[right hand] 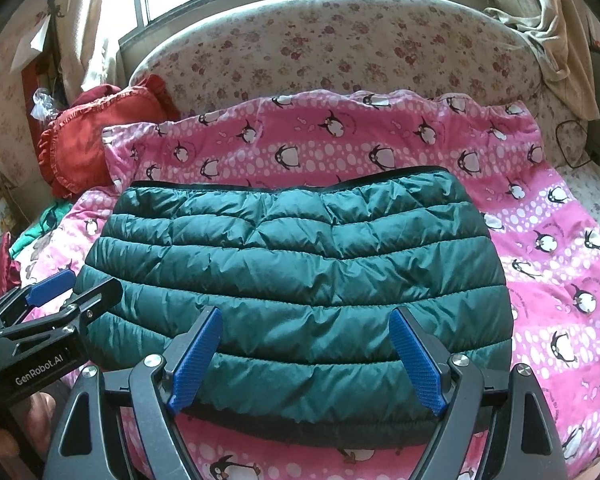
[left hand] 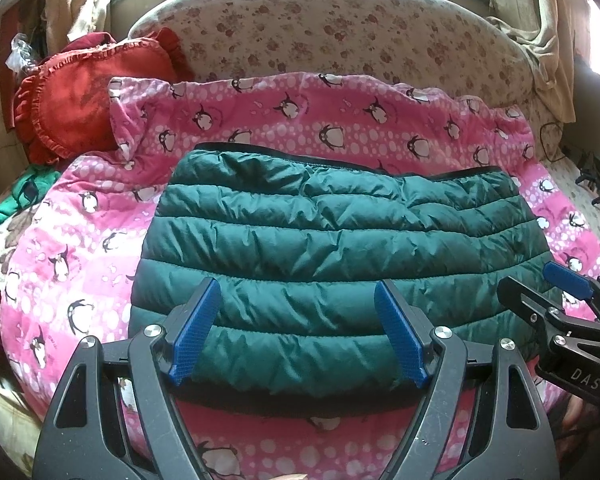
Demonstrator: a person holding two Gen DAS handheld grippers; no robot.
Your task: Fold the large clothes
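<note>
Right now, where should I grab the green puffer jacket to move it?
Take the green puffer jacket by its near folded edge, coming from the front: that edge is thick, faces both open grippers, and overhangs nothing. One gripper toward each near corner should keep the fold together.

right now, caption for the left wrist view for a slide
Left gripper with jaws open over a folded green puffer jacket on a pink penguin quilt.

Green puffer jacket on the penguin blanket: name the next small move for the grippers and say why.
Probably lift both grippers clear. The green puffer jacket already lies as a compact folded rectangle on the pink penguin blanket. The left gripper and right gripper hang open over its near edge, gripping nothing, so no fold looks left to make.
</note>
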